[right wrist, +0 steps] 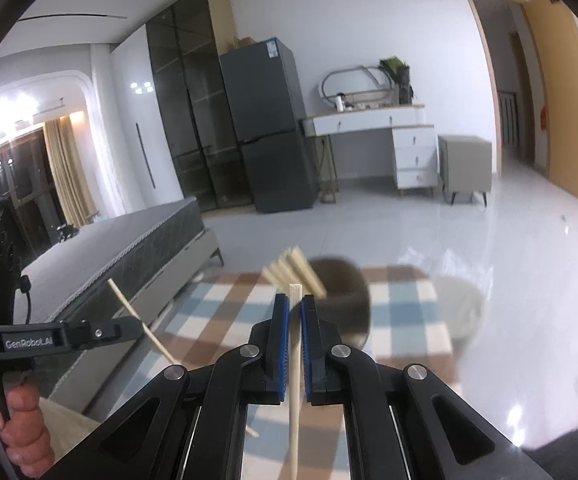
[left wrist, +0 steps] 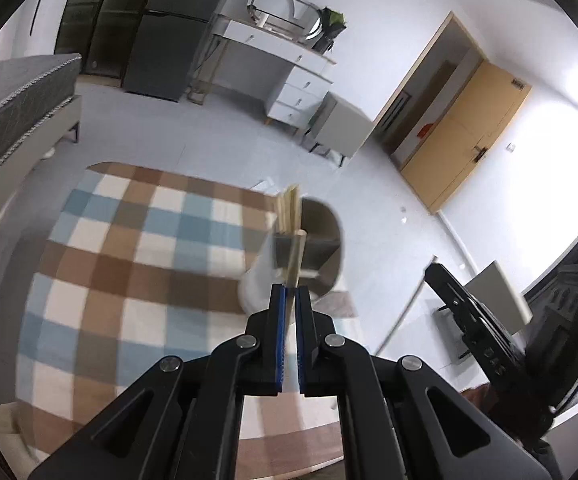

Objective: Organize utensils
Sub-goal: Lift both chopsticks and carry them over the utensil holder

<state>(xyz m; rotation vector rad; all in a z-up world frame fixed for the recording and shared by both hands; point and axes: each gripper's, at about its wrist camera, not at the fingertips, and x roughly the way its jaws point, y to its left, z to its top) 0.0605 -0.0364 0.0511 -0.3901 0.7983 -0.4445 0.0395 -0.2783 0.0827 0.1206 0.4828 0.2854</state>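
Note:
My left gripper is shut on a pale wooden chopstick that points toward a dark utensil holder on the checked tablecloth. Several chopsticks stand in that holder. My right gripper is shut on another chopstick, just in front of the same dark holder with its bundle of chopsticks. The left gripper also shows at the left of the right wrist view, holding its chopstick. The right gripper's body shows at the right of the left wrist view.
A pale cup-like container stands right of the dark holder on the cloth; it also shows blurred in the left wrist view. A grey bed lies to the left. A fridge, a white desk and a door are beyond.

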